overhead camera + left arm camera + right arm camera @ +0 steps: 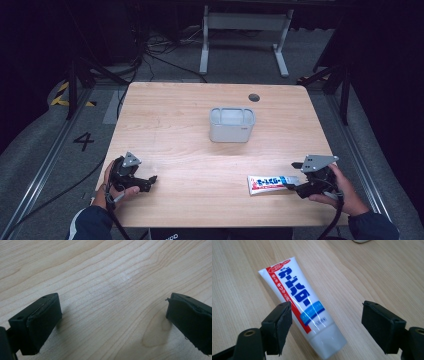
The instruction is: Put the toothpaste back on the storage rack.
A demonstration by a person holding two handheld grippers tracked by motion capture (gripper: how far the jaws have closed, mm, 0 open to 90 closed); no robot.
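A white toothpaste tube (272, 184) with blue and red print lies flat on the wooden table (190, 115) near the front right, its cap end toward my right gripper (298, 189). In the right gripper view the tube (299, 305) has its white cap end between the jaws, and my right gripper (327, 325) stands open with the pads clear of it. My left gripper (150, 181) rests low at the front left. Seen in the left gripper view, that gripper (112, 315) is open over bare wood with nothing between its fingers.
A grey rectangular bin (232, 124) with a white lining stands in the middle of the table. A dark round hole (254, 97) sits near the far edge. Cables and metal frame legs (245, 40) lie on the floor beyond the table.
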